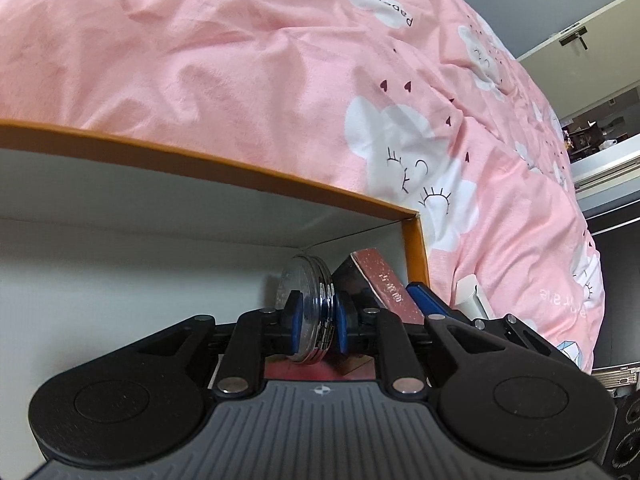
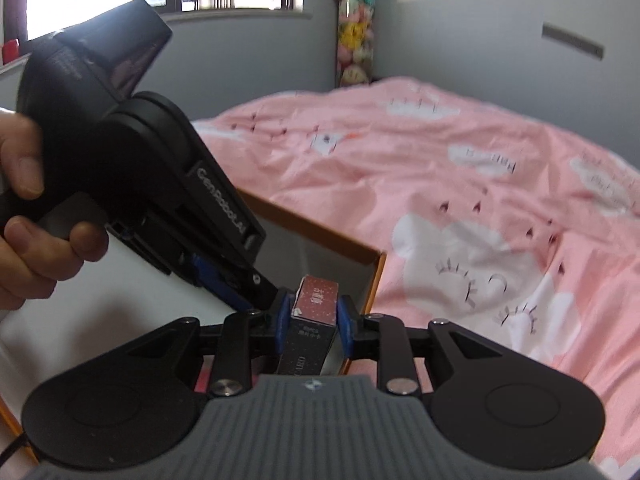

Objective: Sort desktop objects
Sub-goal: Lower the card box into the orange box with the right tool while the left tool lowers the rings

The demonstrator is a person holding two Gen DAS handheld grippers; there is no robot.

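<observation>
Left wrist view, item one: left gripper (image 1: 316,314), black linkage with blue pads, closed on a round, silver-coloured metal disc with a ribbed stacked rim (image 1: 308,304). The disc stands on edge between the fingers, a pad against each flat face. Beyond the fingertips lies the white interior of an open box with an orange rim (image 1: 256,172), its far corner just past the disc.

Item two: a small rectangular carton, dark sides with a dusty red speckled end (image 1: 384,284), just right of the left fingers and touching or nearly touching the disc; which, cannot be told.

Right wrist view, item three: right gripper (image 2: 314,326), same make, clamped on that carton (image 2: 312,320), a pad on each long side, printed end toward the camera. The other gripper body (image 2: 160,184), held in a person's hand (image 2: 28,216), crosses to the left of the fingers and points down into the box (image 2: 344,248).

Surroundings: pink bedcover with white cloud faces (image 2: 460,184) beyond the box.

Step in hand, as judged: both items held low inside the box corner, placement under way. Next move likely calls for setting each down on the box floor, then opening the fingers without one item knocking the other.
</observation>
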